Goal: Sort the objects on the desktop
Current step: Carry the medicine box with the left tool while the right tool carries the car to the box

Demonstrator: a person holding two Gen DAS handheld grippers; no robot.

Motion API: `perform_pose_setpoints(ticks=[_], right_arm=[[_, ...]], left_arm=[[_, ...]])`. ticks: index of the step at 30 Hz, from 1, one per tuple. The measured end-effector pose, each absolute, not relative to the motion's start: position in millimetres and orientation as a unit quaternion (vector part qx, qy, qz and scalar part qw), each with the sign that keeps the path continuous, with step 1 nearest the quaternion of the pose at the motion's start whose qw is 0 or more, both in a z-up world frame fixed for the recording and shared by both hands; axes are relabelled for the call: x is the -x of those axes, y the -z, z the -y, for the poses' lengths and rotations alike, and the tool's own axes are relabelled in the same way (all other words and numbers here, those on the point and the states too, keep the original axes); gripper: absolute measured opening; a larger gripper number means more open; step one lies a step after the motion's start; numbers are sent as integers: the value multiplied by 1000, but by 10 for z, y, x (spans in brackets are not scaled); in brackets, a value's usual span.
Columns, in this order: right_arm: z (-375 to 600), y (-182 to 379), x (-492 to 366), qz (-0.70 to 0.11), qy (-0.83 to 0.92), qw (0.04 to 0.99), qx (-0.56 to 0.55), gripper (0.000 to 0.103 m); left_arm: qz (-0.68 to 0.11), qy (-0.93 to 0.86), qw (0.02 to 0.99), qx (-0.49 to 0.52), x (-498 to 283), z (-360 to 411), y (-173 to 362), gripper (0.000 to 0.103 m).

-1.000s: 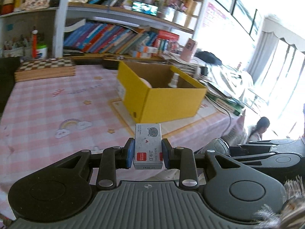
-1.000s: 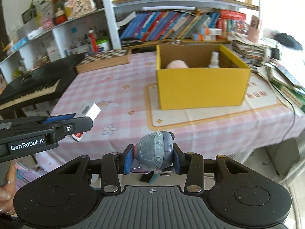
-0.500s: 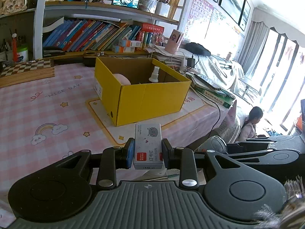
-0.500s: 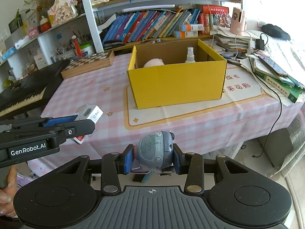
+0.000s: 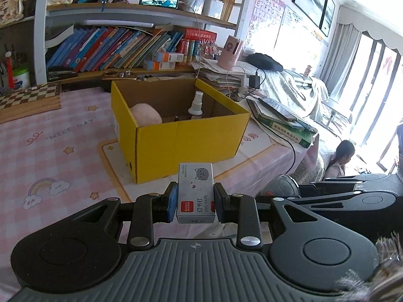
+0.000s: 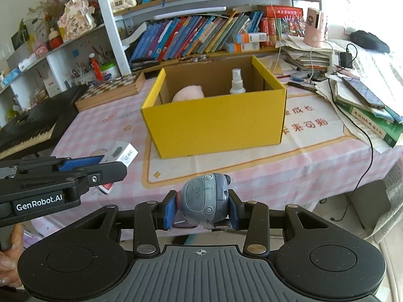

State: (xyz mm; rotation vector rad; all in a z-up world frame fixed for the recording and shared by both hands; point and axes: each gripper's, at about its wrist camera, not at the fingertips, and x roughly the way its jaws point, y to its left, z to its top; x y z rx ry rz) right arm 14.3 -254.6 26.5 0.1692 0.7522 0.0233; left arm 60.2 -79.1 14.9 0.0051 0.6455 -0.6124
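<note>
My left gripper (image 5: 193, 205) is shut on a small grey staple box (image 5: 195, 187) with a cat face, held in the air before the table's front edge. It also shows in the right wrist view (image 6: 121, 154), with the left gripper (image 6: 110, 168) at the left. My right gripper (image 6: 201, 207) is shut on a round grey-blue toy vehicle (image 6: 203, 197). An open yellow cardboard box (image 5: 186, 136) stands on the table ahead, also in the right wrist view (image 6: 216, 123). It holds a pink plush (image 6: 187, 94) and a white spray bottle (image 6: 237, 81).
The table has a pink checked cloth (image 6: 118, 123). A chessboard (image 6: 110, 90) and a keyboard (image 6: 30, 123) lie at the left. Stacked books with a cable (image 6: 367, 115) lie at the right. Bookshelves (image 6: 201, 32) rise behind the table. A child (image 5: 340, 156) sits far right.
Both grippers have risen and moved nearer the table, so the yellow box looks larger and its inside shows more. Both holds are unchanged.
</note>
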Motion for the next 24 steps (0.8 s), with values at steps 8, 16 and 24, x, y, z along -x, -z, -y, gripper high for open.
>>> perform_pose_setpoints(ticks=[8, 16, 24], right_arm=[[2907, -461, -497, -336, -26, 938, -81, 40], [3155, -710, -992, -287, -46, 955, -53, 40], [3228, -747, -1573, -265, -71, 961, -30, 40]], left_arm=[[-291, 291, 911, -1, -889, 1115, -267, 27], [-254, 269, 929, -5, -1255, 1385, -430, 28], [-241, 223, 944, -21, -1712, 1551, -470, 28]])
